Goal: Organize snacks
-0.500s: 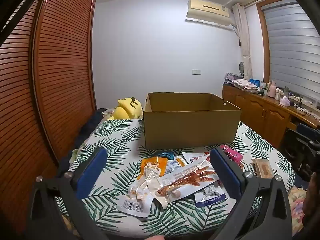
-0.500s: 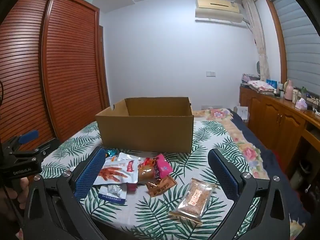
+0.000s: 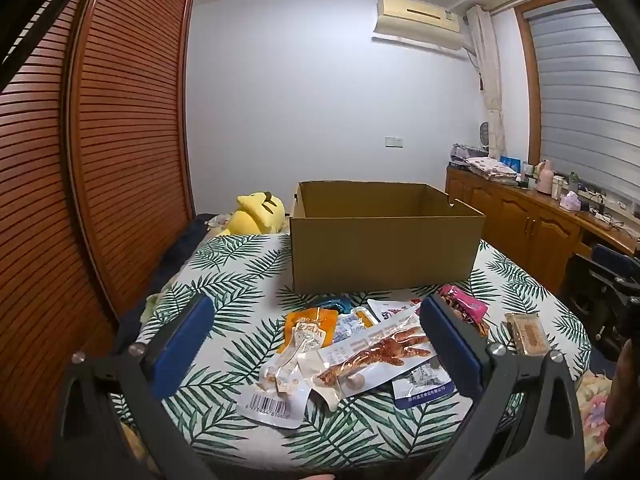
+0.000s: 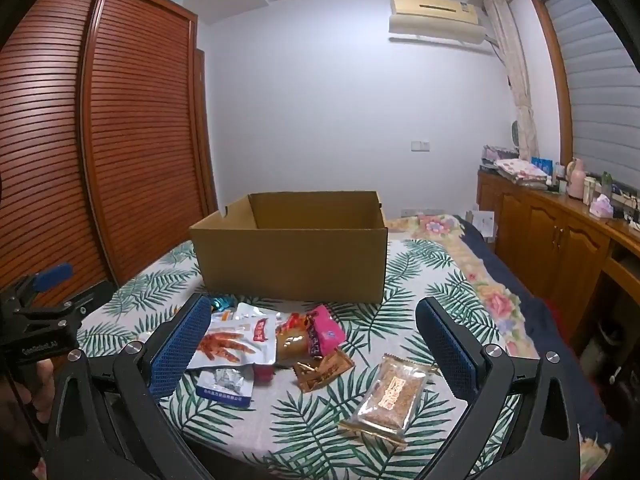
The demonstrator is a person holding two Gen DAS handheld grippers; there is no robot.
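Observation:
An open cardboard box (image 3: 384, 248) (image 4: 292, 256) stands on the leaf-print cover. In front of it lies a loose heap of snack packets: a chicken-foot pack (image 3: 380, 354) (image 4: 226, 346), an orange pouch (image 3: 310, 322), a pink pack (image 3: 464, 306) (image 4: 324, 332), a brown wrapper (image 4: 322, 370) and a clear cracker pack (image 4: 390, 394) (image 3: 528, 332) off to the right. My left gripper (image 3: 316, 340) hovers open near the heap's near side, holding nothing. My right gripper (image 4: 312, 348) is open too, above the packets, empty.
A louvred wooden wardrobe (image 3: 100, 160) runs along the left. A yellow plush toy (image 3: 258, 214) lies left of the box. A wooden sideboard (image 4: 560, 240) with bottles and folded cloth lines the right wall. The other hand-held gripper (image 4: 36, 312) shows at the right view's left edge.

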